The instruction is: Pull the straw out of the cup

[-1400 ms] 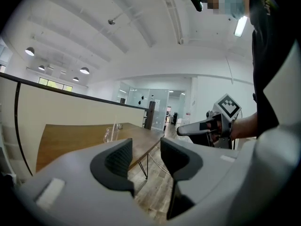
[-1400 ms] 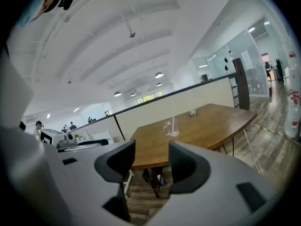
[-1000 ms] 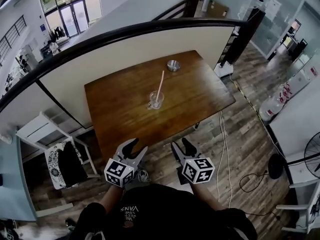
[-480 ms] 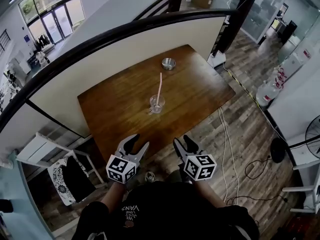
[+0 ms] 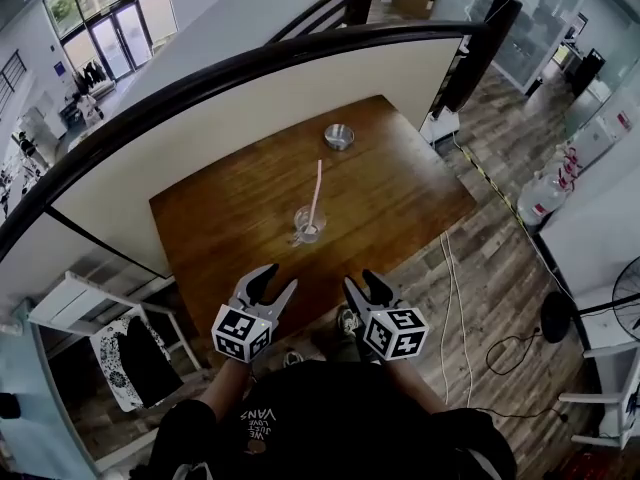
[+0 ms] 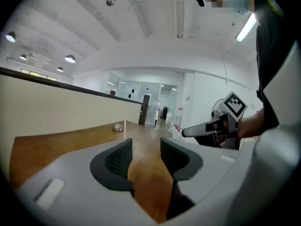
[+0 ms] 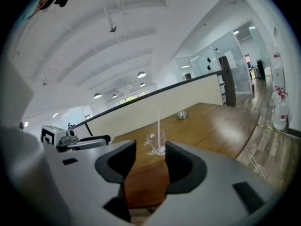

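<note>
The pale straw (image 5: pixel 316 186) leans in the clear glass cup (image 5: pixel 309 223), its upper half well above the rim. It looks light, thin and easily crushed, so a gentle pinch on that free upper part should serve. The cup is probably fragile and may slide or tip unless steadied. The left tool (image 5: pixel 272 286) and right tool (image 5: pixel 363 288) are both open and empty, well short of the cup. The cup stands mid-tabletop (image 5: pixel 400 188) on smooth brown wood. Beyond the cup sits a small metal bowl (image 5: pixel 339 136), then a cream half-wall (image 5: pixel 250 108) under a dark handrail.
</note>
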Action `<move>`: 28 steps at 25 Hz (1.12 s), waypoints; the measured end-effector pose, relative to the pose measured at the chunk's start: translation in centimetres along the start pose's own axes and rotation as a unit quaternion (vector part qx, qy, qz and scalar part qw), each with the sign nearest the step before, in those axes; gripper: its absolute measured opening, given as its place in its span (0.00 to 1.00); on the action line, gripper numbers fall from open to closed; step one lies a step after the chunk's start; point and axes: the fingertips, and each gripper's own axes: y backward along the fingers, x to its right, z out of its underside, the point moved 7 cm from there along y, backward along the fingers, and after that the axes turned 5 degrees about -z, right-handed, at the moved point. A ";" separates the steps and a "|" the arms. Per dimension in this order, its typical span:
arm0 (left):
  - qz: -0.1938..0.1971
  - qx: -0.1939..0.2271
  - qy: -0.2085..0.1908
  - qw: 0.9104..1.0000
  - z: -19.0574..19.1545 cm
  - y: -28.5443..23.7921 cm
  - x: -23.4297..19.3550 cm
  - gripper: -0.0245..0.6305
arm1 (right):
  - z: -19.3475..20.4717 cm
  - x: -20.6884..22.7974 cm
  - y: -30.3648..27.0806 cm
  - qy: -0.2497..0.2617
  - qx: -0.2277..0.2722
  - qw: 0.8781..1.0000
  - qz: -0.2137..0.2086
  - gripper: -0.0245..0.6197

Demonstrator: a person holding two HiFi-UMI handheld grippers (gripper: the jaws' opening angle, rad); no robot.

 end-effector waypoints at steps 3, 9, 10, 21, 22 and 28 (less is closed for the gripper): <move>-0.018 -0.002 0.005 1.000 -0.6 -2.0 -0.6 0.30 | -1.1 1.7 -1.3 0.007 -0.011 1.000 -0.012 0.34; -0.066 -0.018 -0.007 0.998 -1.5 -6.3 -2.0 0.30 | -3.1 4.7 -4.5 0.026 -0.038 0.998 -0.048 0.34; -0.071 -0.023 -0.009 0.997 -1.4 -7.0 -2.1 0.30 | -3.3 5.2 -4.9 0.028 -0.042 0.997 -0.052 0.34; -0.104 -0.075 -0.032 0.991 -2.1 -14.2 -3.6 0.30 | -4.5 9.3 -7.6 0.037 -0.076 0.993 -0.086 0.34; -0.105 -0.080 -0.036 0.991 -2.2 -14.8 -3.8 0.30 | -4.6 9.6 -7.8 0.038 -0.078 0.992 -0.089 0.34; -0.107 -0.103 -0.048 0.988 -2.9 -17.5 -4.9 0.30 | -5.0 10.8 -8.9 0.042 -0.090 0.990 -0.103 0.34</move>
